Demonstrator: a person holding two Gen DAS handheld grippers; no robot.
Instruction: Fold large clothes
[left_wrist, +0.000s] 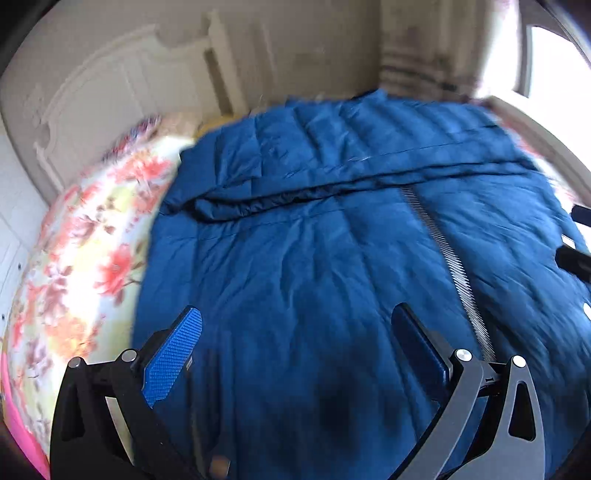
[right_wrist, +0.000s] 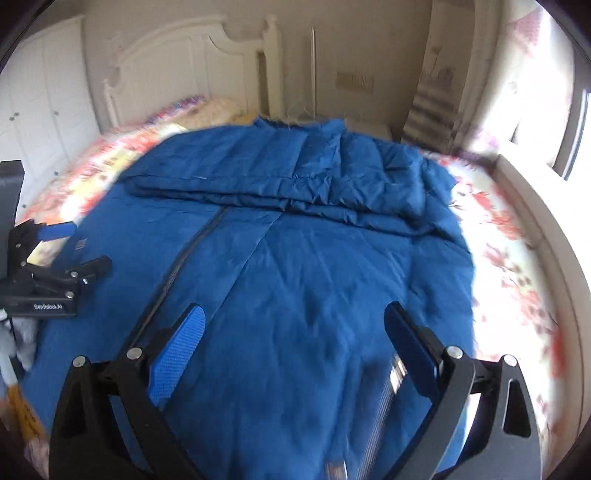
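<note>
Fingers of the left gripper (left_wrist: 297, 332) stand wide apart, blue-padded, holding nothing, poised above the blue coat (left_wrist: 332, 240). Fingers of the right gripper (right_wrist: 293, 328) are likewise spread and empty above the same garment. From the right wrist view, the left gripper appears at 9 o'clock, its tips over the coat's left edge; whether they touch the fabric cannot be told.

Blue coat: a large quilted garment lying spread across the bed, front side up. Its zipper (left_wrist: 454, 266) runs from near the fingers toward 12 o'clock in the left view; in the right view it runs diagonally toward 11 o'clock. A folded portion of the garment (right_wrist: 288, 173) lies crosswise over the coat's far part, its edge forming a dark ridge.

Floral bedspread (left_wrist: 85, 258) shows at 9 o'clock in the left view and at 3 o'clock in the right view. White headboard (right_wrist: 177, 70) stands at 11 o'clock beyond the coat. Window (right_wrist: 576, 125) at 2 o'clock, brightly lit.
</note>
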